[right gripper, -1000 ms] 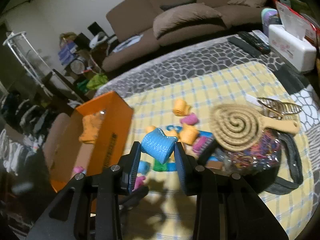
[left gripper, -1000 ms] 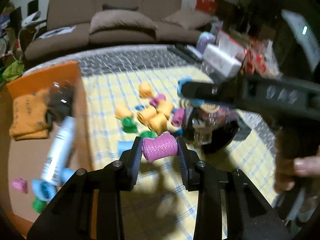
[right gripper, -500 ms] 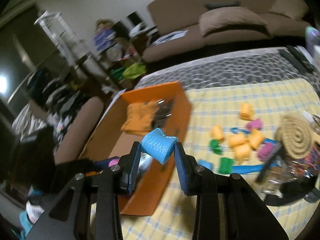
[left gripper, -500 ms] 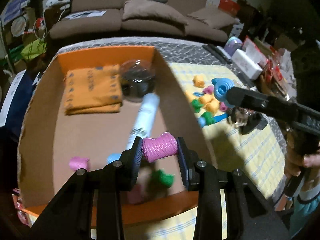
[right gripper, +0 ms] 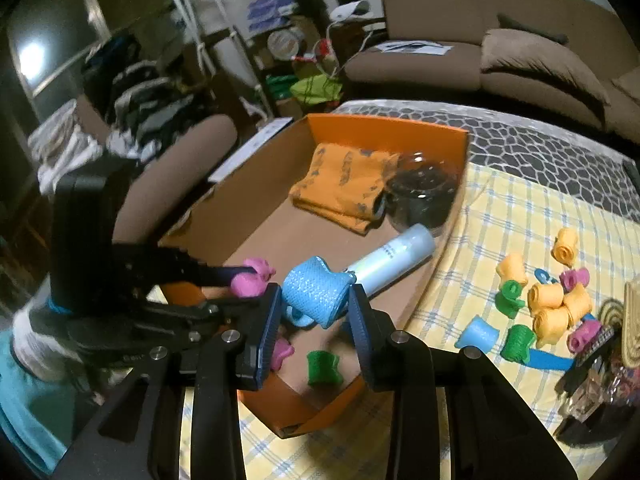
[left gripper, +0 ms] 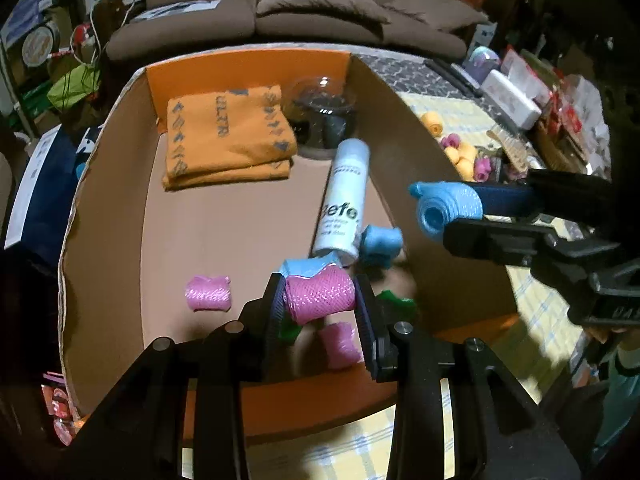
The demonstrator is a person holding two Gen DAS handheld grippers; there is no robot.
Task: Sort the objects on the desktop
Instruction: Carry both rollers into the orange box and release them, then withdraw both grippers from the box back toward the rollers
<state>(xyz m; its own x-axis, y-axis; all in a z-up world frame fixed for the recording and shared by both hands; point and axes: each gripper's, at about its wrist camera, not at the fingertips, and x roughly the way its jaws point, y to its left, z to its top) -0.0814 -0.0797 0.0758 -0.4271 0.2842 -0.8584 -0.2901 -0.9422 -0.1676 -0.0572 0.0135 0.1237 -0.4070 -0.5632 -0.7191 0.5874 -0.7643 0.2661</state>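
Over the orange box [left gripper: 248,64], each claw pinches a roller beside the "efo"-lettered bottle [left gripper: 343,196].

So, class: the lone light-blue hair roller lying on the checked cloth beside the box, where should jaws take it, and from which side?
Grip the light-blue roller across its narrower waist, coming from above with jaws astride the middle. It appears to lie on its side, flared ends wider than the centre. A green roller lies close on one end, so avoid approaching along its axis.
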